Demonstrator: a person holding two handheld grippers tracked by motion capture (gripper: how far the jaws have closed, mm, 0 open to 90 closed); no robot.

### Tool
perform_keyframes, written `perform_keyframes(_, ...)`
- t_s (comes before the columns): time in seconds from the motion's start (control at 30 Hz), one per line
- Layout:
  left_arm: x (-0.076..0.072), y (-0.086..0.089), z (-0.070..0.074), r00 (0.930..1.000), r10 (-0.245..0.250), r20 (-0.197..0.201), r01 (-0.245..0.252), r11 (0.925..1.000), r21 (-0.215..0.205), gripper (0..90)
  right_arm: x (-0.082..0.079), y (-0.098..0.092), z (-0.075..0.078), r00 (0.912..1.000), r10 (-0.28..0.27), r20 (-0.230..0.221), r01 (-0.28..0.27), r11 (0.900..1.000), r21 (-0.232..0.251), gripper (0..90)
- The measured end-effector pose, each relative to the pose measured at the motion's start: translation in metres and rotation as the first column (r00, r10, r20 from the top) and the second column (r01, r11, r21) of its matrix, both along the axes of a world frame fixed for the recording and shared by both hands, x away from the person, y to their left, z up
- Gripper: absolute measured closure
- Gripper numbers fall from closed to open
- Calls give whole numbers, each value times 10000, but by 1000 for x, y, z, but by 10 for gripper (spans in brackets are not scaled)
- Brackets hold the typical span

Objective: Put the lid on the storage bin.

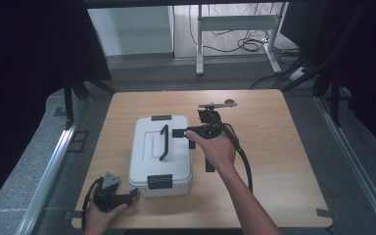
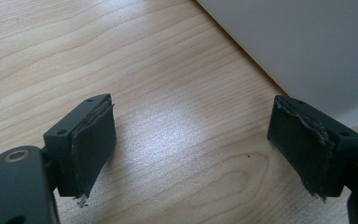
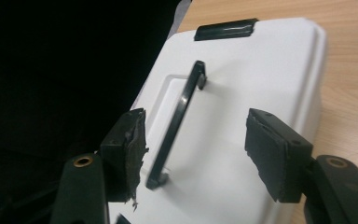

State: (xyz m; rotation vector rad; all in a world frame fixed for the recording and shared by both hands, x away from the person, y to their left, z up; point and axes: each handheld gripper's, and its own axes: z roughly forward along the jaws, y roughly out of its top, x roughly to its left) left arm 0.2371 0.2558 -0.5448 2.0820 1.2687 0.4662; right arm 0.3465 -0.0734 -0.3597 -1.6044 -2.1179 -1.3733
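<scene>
My right gripper (image 3: 193,154) has open jaws w/ white box (image 1: 161,154) lid below; its raised black handle (image 1: 164,142) stands just ahead. Left gripper (image 2: 193,149): bare table (image 2: 168,116) between jaws, box wall blocks ahead.

One white box (image 1: 160,156) sits at the table's (image 1: 274,161) centre, bearing one handle (image 1: 164,142) and seemingly two black latches, at twelve and six o'clock.

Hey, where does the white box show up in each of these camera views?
High view: the white box sits left of centre on the table.
Left gripper view: its plain white side fills the upper right corner.
Right gripper view: its lid runs centre to right.
Shared landmark: the wooden tabletop.
</scene>
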Motion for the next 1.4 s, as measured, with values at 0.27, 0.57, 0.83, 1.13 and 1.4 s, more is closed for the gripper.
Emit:
perform_keyframes(0.27, 0, 0, 0, 10000, -5, -6, 5, 10000, 0, 150, -10, -28, -12, 9986, 74, 523, -84, 9998, 194, 350)
perform_keyframes(0.57, 0, 0, 0, 10000, 22, 9, -22, 10000, 2, 150, -31, -86, -39, 9963, -162, 841, 119, 9986, 519, 346)
perform_keyframes(0.83, 0, -1, 0, 10000, 90, 18, -90, 10000, -26, 150, -48, -134, -68, 9972, -544, 516, 510, 9966, 651, 346)
perform_keyframes(1.13, 0, -1, 0, 9999, 100, 14, -100, 9999, -16, 150, -62, -182, -98, 9915, -1285, -194, 1294, 9899, 579, 342)
perform_keyframes(1.4, 0, -1, 0, 9999, 104, 17, -104, 9999, -8, 150, -69, -214, -126, 9767, -1956, -880, 2001, 9787, 461, 341)
